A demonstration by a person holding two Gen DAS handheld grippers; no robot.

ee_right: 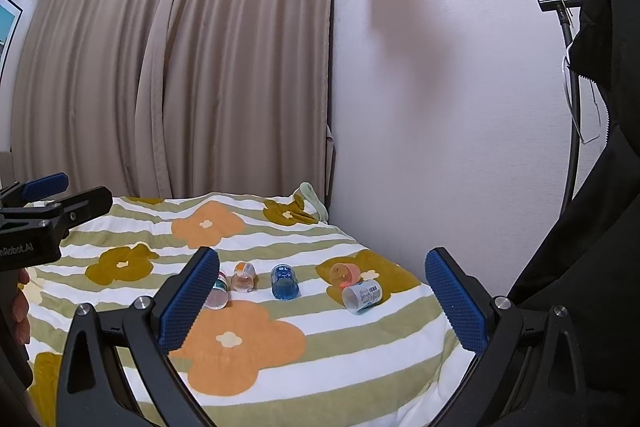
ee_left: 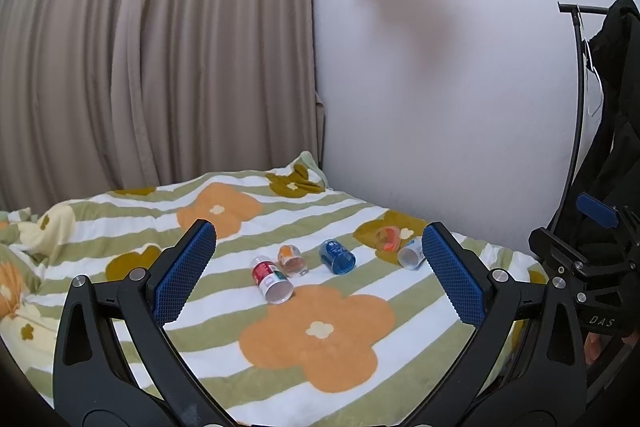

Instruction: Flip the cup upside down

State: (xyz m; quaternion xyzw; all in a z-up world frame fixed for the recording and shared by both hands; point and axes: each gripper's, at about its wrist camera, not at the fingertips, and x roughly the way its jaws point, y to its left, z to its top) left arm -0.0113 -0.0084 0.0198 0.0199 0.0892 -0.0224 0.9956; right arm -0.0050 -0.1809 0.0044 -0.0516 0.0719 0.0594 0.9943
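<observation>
On the flowery blanket [ee_left: 120, 227], five cups tipped over: red-label cup [ee_left: 271, 279], orange one [ee_left: 291, 259], blue [ee_left: 337, 256], pink [ee_right: 344, 274] clearer from right wrist, white [ee_right: 362, 296]. Left gripper [ee_left: 319, 241], right gripper [ee_right: 322, 264]: spread wide, holding nothing.

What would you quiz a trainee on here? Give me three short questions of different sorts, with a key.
1. True or false: the blue cup stands upright on the blanket.
2. How many cups lie on the blanket? A three, B five, C seven.
3. Fill in: the left claw and the right claw are both ____ and hold nothing.

Key: 1 false, it lies on its side; 2 B; 3 open.
</observation>
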